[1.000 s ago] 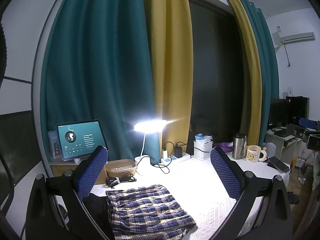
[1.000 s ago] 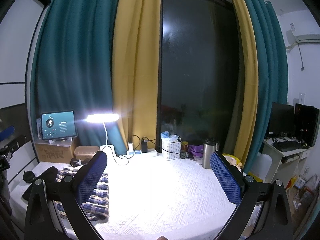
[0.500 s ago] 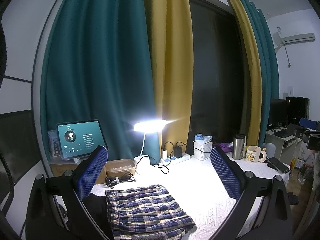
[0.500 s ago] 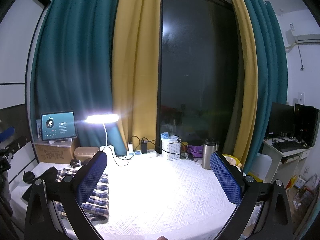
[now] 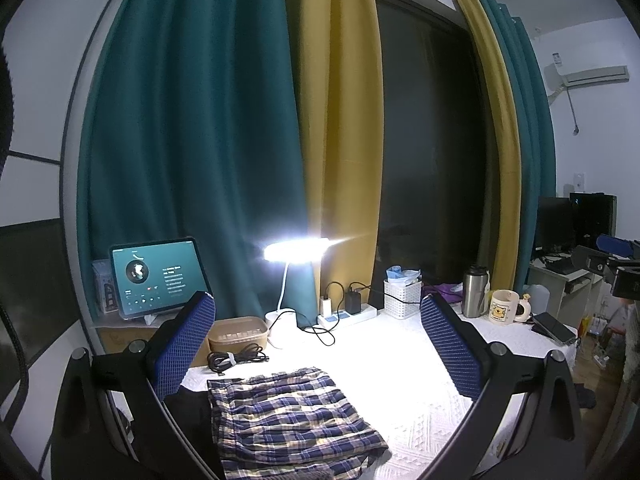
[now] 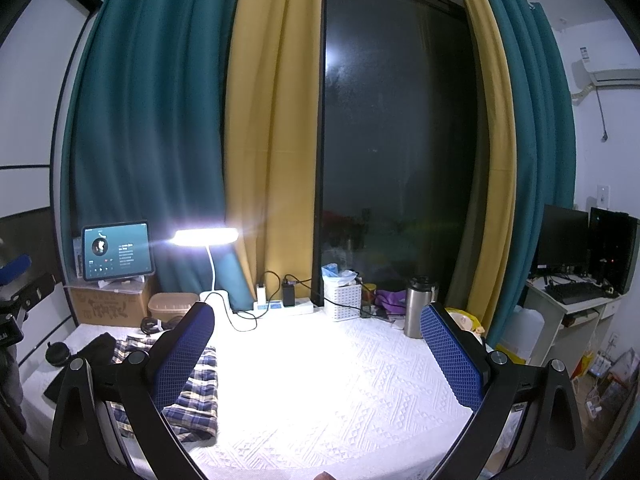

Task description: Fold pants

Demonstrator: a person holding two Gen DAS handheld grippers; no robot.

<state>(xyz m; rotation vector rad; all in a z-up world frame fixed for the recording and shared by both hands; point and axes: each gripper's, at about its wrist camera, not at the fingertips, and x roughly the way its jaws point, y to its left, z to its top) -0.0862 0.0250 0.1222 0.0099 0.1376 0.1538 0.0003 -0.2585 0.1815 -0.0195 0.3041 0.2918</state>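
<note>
Basically nothing moved over the last second: left gripper point(image 5: 318, 344) and right gripper point(image 6: 318, 354) both hang spread wide and empty above the table point(image 6: 320, 380), pants point(image 5: 288, 420) lying folded at its left edge, so folding looks done.

Place: a room in a home, used as bedroom and study.
Window: tall dark window point(image 6: 400, 140) framed by teal curtains point(image 6: 148, 128) and yellow curtains point(image 6: 272, 128).
Work surface: table point(image 6: 320, 380) under a white textured cloth.
Lighting: lit desk lamp point(image 5: 296, 249).
Personal items: tablet point(image 5: 158, 276) on a cardboard box point(image 6: 108, 308), mug point(image 5: 505, 307), steel flask point(image 5: 474, 291), power strip point(image 5: 347, 317) with chargers.
Side area: computer desk point(image 6: 568, 312) with monitor point(image 6: 564, 242).
Wall: air conditioner point(image 5: 592, 74).
</note>
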